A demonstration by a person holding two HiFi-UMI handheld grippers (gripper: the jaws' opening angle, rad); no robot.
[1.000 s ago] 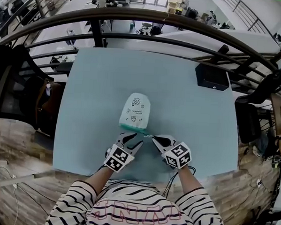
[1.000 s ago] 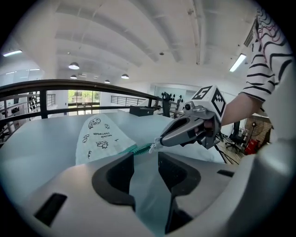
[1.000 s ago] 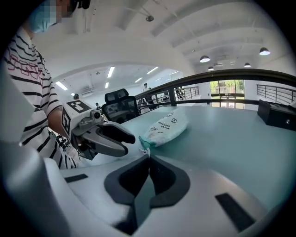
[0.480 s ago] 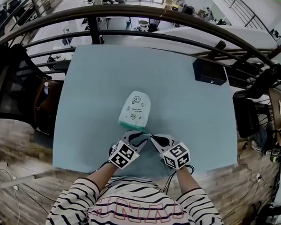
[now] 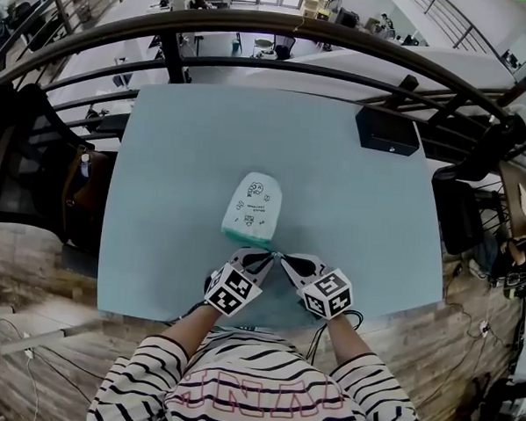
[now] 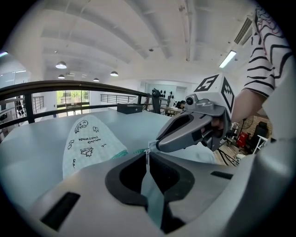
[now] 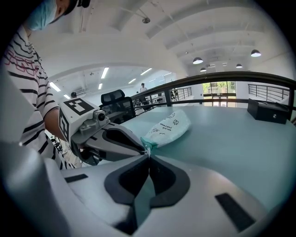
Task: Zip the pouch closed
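Note:
A white pouch (image 5: 254,205) with cartoon prints and a teal zipper edge lies flat on the pale blue table (image 5: 178,157), its zipper end towards me. Both grippers meet at its near right corner. My left gripper (image 5: 268,254) has just been closing its jaws, and in the left gripper view (image 6: 148,155) they stand shut with the small white zipper pull (image 6: 147,153) between the tips. My right gripper (image 5: 282,256) is shut on the teal corner of the pouch (image 7: 148,144), tip to tip with the left gripper (image 7: 142,147).
A black box (image 5: 387,133) sits at the table's far right corner. A dark railing (image 5: 273,25) curves behind the table. Black chairs stand at the left (image 5: 20,148) and right (image 5: 464,225). The table's near edge (image 5: 152,309) lies just under my wrists.
My left gripper has slid right to the pouch's near corner and its open jaws have closed there. The right gripper stays shut at the same corner.

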